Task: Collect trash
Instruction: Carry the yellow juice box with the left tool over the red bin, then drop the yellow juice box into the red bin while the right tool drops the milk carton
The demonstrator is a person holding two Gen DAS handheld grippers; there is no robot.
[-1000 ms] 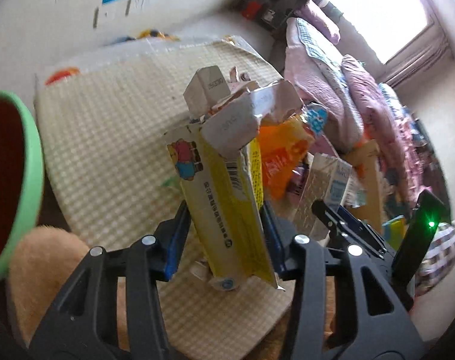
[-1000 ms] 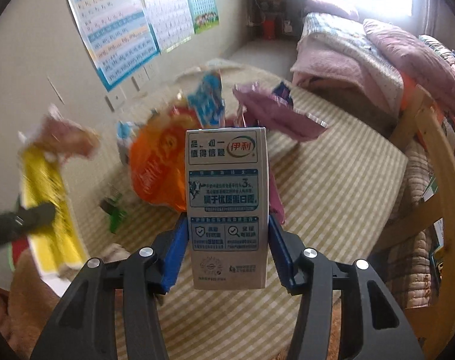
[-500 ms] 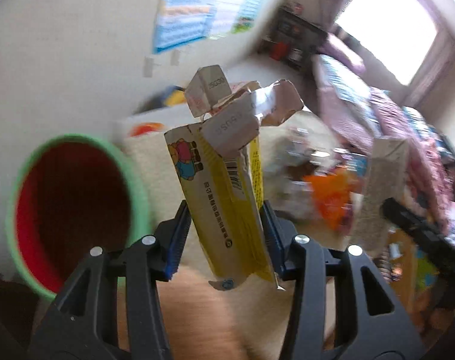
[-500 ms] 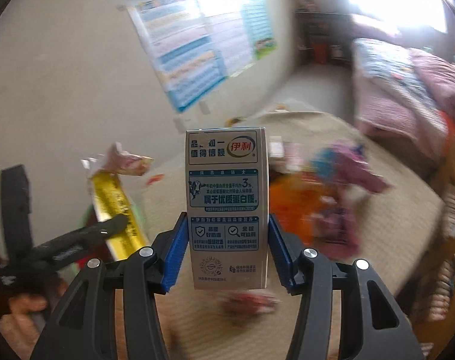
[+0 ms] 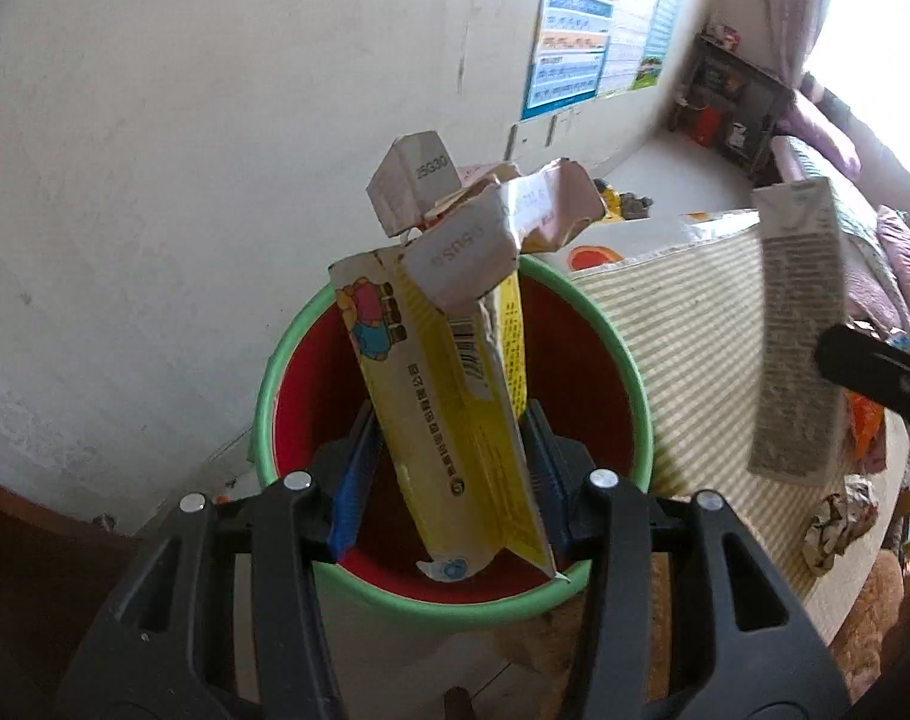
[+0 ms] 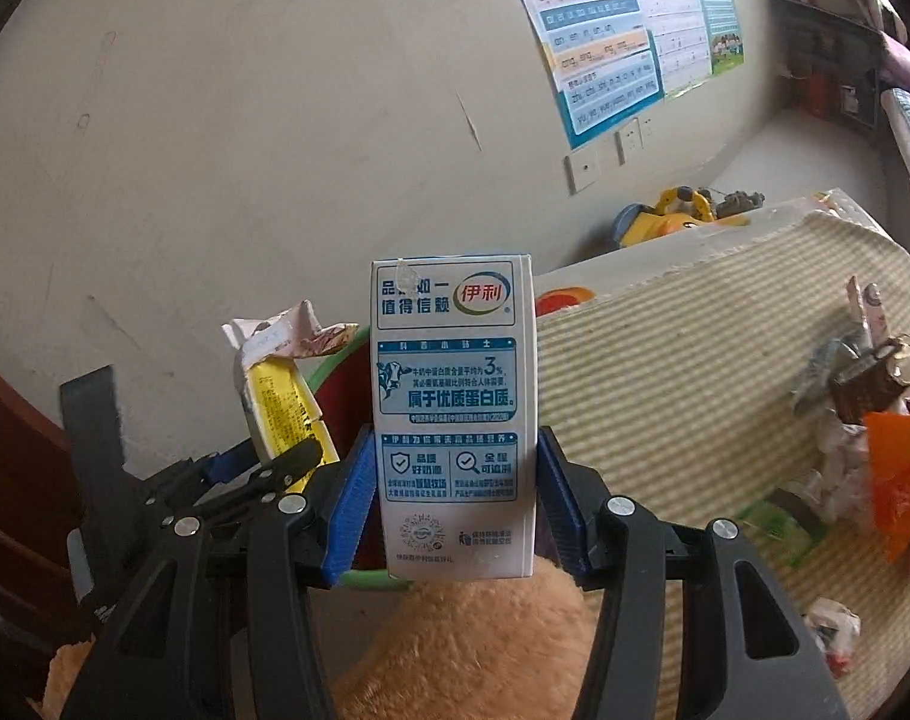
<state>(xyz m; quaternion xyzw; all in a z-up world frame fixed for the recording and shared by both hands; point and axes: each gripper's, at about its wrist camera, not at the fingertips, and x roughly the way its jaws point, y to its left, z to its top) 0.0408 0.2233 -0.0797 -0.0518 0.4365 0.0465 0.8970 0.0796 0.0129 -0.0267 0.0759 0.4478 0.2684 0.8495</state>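
A crushed yellow carton [image 5: 455, 420] stands gripped between the blue pads of the left tongs [image 5: 449, 480], its torn, crumpled top reaching to the upper middle of the left wrist frame; the tongs are partly closed and pressed onto its sides. Directly behind the carton, filling the centre of that frame, is the open mouth of a bin [image 5: 629, 372] with a green rim and red inside, so the carton hangs over the opening. In the right wrist frame a white and blue milk carton [image 6: 455, 420] sits upright in the middle, clamped by the blue pads of the right tongs [image 6: 452, 504], which are likewise partly closed on its two sides. The same milk carton shows blurred at the right of the left wrist frame, to the right of the bin. At lower left of the right wrist frame the left tongs and the yellow carton appear again, with a slice of the green rim just behind them. To the right of the bin lies a table [image 6: 665, 372] under a checked cloth, and at the right edge of the frame more trash lies on it: an orange wrapper [image 6: 899, 486] and crumpled paper [image 5: 839, 516]. A tan furry thing [image 6: 485, 648] fills the bottom middle. A pale wall [image 6: 245, 150] rises behind, with posters [image 6: 605, 36] at upper right and a yellow toy [image 6: 671, 216] below them.
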